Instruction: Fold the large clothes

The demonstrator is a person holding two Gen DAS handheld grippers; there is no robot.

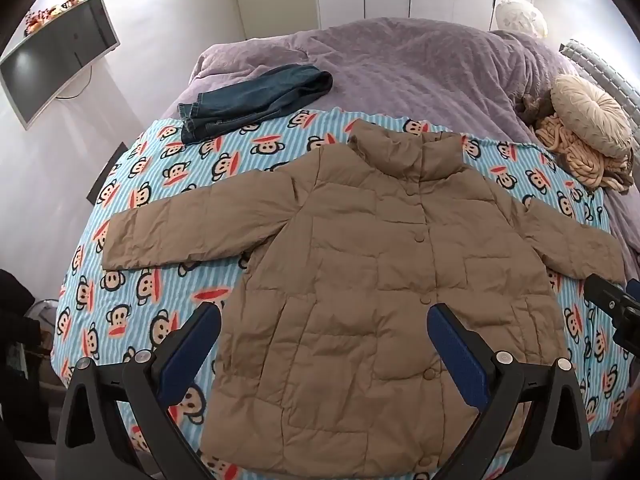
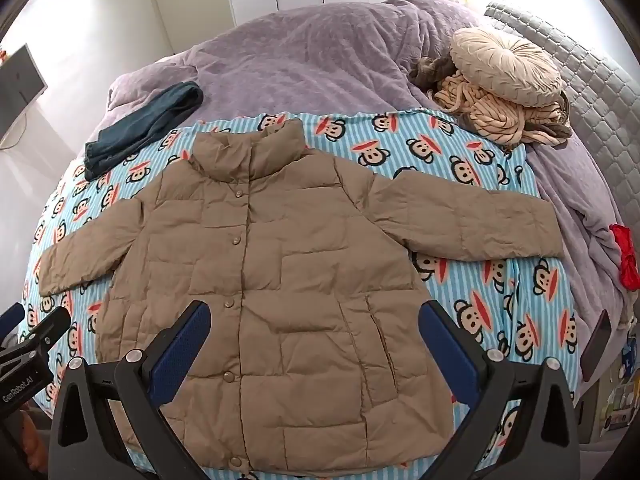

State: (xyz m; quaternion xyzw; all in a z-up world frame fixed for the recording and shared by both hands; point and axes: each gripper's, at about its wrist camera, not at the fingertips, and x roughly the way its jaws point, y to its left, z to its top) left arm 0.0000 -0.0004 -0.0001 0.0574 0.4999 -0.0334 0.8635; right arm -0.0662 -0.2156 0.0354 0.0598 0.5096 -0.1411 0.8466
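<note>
A tan quilted jacket [image 1: 360, 280] lies flat and front up on a blue striped monkey-print blanket [image 1: 132, 296], snaps closed, both sleeves spread out to the sides. It also shows in the right wrist view [image 2: 288, 280]. My left gripper [image 1: 324, 320] is open and empty, hovering above the jacket's lower left part. My right gripper [image 2: 314, 318] is open and empty above the jacket's lower right part. The right gripper's tip shows at the right edge of the left wrist view [image 1: 612, 304]. The left gripper's tip shows at the left edge of the right wrist view [image 2: 36, 340].
Folded dark jeans [image 1: 256, 100] lie at the blanket's far left corner on a purple bedspread [image 1: 400, 64]. A round beige cushion [image 2: 508, 68] on a chunky knit throw [image 2: 496, 116] sits at the far right. A red item [image 2: 626, 260] and a dark phone [image 2: 596, 344] lie at the bed's right edge.
</note>
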